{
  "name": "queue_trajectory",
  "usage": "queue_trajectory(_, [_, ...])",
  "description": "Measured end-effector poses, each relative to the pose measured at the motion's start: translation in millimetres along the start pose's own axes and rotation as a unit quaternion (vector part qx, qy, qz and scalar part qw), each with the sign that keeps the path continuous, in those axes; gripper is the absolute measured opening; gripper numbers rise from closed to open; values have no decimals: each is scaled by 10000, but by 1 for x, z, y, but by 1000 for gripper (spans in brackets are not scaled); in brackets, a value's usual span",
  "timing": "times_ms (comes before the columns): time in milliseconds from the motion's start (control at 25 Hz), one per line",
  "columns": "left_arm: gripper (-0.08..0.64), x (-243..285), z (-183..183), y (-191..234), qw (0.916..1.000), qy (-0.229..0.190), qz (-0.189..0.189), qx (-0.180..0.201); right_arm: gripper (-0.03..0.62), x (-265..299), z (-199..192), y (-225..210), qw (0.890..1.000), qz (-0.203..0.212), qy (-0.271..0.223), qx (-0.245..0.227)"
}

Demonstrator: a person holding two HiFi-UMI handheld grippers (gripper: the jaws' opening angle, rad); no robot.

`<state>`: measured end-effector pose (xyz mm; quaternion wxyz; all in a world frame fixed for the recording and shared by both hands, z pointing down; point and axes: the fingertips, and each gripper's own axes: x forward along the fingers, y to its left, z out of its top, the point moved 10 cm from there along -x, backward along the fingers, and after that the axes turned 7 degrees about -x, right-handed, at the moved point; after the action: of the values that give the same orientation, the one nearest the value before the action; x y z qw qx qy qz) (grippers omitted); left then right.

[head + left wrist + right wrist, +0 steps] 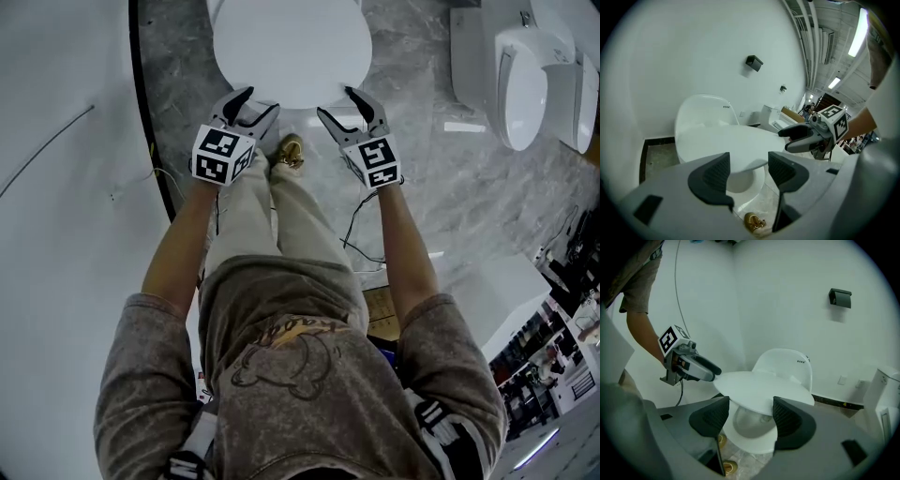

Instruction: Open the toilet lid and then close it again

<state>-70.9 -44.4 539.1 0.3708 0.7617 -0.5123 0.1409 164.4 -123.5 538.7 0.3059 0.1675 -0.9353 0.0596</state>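
Floor, head view: grey veined marble (441,187), white wall curving along 9 o'clock.
Count, head view: one toilet lid (289,47), two grippers, two urinals (520,89) at 2 o'clock, one golden shoe (289,150).
Lid axis, head view: white oval at 12 o'clock, far end cut by the frame top, long axis 12 to 6, free edge facing 6.
Tips, head view: left gripper (255,105) at the near rim's 7 o'clock, right gripper (345,108) at its 5 o'clock.
Fingers, left gripper view: pads (712,176) spread and released, clamped on nothing, lid rim crossing the gap.
Lid, left gripper view: lifted roughly level over one bowl (740,183); right gripper at 3 o'clock, tips at the rim.
Wall, left gripper view: one black fixture (753,62) at 12 o'clock.
Fingers, right gripper view: pads (710,418) likewise apart and released, lid's front edge between them.
Bowl, right gripper view: open beneath the lid, pale inside, contents unreadable.
Others, right gripper view: left gripper at 9 o'clock, tip at the rim; two shoes (730,467) at 7 o'clock.
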Motion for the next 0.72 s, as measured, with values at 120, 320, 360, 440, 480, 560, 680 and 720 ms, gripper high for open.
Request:
queue_trajectory(120, [259,11,-26,3,9997,151,66,-172,285,8,-24,7,9997,66,86,195])
queue_trajectory(320, [258,31,-69,12,9985,410,128,-331,284,25,-68,20,9970,11,206,742])
queue_trajectory(360, [258,35,-78,15,9983,449,131,-354,284,30,-77,24,9966,-4,248,784])
queue_trajectory(440, [258,42,-94,22,9977,516,153,-402,284,40,-90,29,9954,-24,295,906])
queue_trajectory(480, [258,46,-100,25,9974,556,174,-428,284,45,-96,30,9947,-14,318,974])
queue_trajectory(560, [258,55,-112,28,9965,650,223,-477,284,52,-109,30,9935,45,411,1061])
queue_trajectory(680, [253,69,-126,33,9953,751,300,-525,284,61,-129,28,9922,102,551,1109])
queue_trajectory(720, [251,74,-130,34,9950,776,320,-547,284,65,-135,27,9917,83,562,1151])
